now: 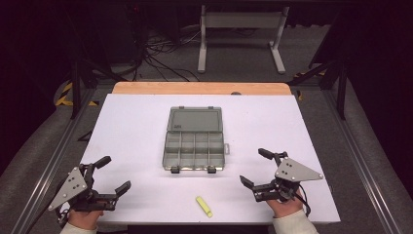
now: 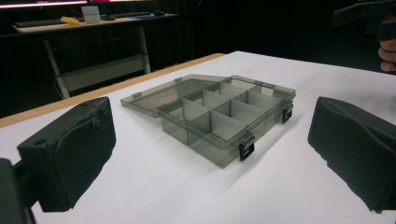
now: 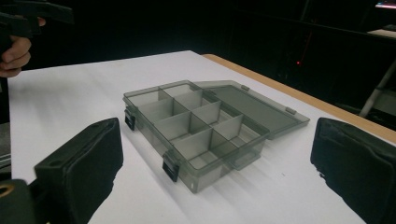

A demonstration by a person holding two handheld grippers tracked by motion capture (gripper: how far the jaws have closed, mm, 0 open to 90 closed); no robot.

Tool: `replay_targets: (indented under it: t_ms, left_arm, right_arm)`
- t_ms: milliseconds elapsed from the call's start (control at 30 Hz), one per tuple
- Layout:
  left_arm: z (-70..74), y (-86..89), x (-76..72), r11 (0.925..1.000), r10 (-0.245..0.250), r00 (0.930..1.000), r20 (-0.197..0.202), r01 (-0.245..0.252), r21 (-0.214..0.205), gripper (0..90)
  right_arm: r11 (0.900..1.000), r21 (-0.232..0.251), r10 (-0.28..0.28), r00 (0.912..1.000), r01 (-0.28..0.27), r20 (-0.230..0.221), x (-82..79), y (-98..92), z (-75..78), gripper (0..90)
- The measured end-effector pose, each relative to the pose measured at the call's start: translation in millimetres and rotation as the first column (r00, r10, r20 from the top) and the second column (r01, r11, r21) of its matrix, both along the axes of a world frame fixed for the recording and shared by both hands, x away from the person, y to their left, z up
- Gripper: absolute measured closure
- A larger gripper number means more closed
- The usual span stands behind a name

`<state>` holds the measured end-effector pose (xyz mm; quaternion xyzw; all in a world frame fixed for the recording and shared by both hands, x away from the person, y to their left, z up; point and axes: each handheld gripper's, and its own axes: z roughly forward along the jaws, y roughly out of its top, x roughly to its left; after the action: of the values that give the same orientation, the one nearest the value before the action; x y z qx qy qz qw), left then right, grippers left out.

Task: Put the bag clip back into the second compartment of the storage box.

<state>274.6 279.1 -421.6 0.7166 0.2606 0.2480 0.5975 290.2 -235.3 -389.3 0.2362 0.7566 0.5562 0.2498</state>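
At mid-table (image 1: 126, 126), between left gripper (image 1: 113, 175) and right gripper (image 1: 257, 168), both with jaws spread wide and empty: open grey compartment box (image 1: 195, 148), lid flat behind, yellow piece (image 1: 204, 206) near front edge.

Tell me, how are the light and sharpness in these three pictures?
High view: the white table is evenly bright, the room behind dark. Left gripper view: the plastic box is sharp, with a soft shadow beside it. Right gripper view: the near black jaws look slightly soft.
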Motion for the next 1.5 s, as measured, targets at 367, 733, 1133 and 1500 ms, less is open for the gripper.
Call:
replay_targets:
  t_ms: [367, 733, 1133, 1500]
  left_arm:
    - [-0.6, -0.4, 0.7, 1.0, -0.001, 1.0, -0.002, 0.001, -0.001, 1.4]
    - [-1.1, -1.2, 1.2, 1.0, -0.004, 1.0, -0.006, 0.004, 0.0, 1.4]
    - [-1.0, -1.0, 1.1, 1.0, -0.006, 1.0, -0.005, 0.006, 0.002, 1.5]
    - [-1.0, -1.3, 1.1, 1.0, -0.006, 1.0, -0.007, 0.006, 0.006, 1.5]
  right_arm:
    - [0.9987, 0.022, 0.046, 0.999, -0.046, -0.001, 6.2, 20.5, 3.4, 0.9]
    - [0.9985, -0.005, 0.055, 0.9984, -0.055, -0.012, 10.3, 40.4, 5.4, 0.0]
    - [0.9912, -0.056, 0.116, 0.9911, -0.12, -0.064, 14.6, 65.2, 7.7, 1.8]
    - [0.9607, -0.2, 0.161, 0.9735, -0.192, -0.163, 12.1, 88.4, 23.7, 6.9]
